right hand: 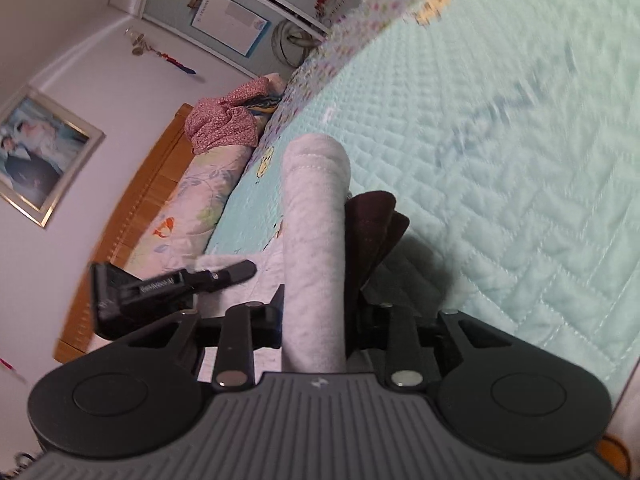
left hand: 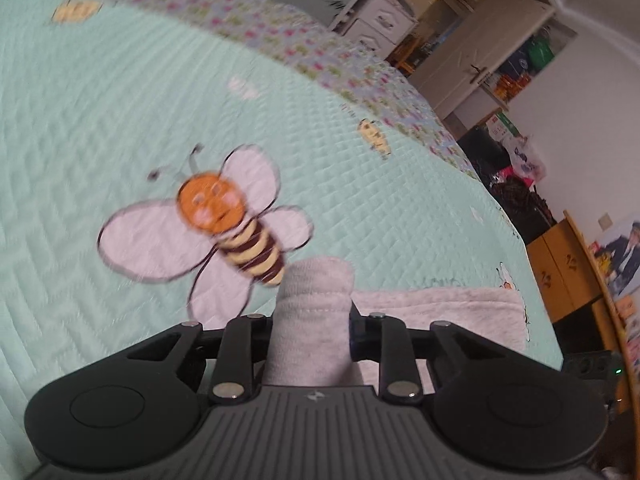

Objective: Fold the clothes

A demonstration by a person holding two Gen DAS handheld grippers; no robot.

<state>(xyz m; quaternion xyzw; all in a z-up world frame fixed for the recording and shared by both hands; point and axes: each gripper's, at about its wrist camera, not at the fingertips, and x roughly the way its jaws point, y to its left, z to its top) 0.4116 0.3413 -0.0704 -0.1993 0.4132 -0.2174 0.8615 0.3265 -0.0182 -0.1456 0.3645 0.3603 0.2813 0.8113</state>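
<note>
A light grey fleece garment (left hand: 440,312) lies on the mint quilted bedspread (left hand: 120,100). My left gripper (left hand: 314,312) is shut on a bunched fold of the grey garment, which sticks up between its fingers and hides the fingertips. My right gripper (right hand: 316,280) is shut on another rolled fold of the same grey garment (right hand: 314,208). A dark brown cloth (right hand: 372,220) lies just right of that fold. The left gripper (right hand: 176,280) shows at the left in the right wrist view, over the grey fabric.
A bee picture (left hand: 208,224) is stitched into the bedspread. A wooden cabinet (left hand: 568,268) and dark clutter (left hand: 516,196) stand beyond the bed's right edge. A wooden headboard (right hand: 132,216), a pillow (right hand: 192,196) and a red patterned cloth (right hand: 224,120) lie at the bed's far side.
</note>
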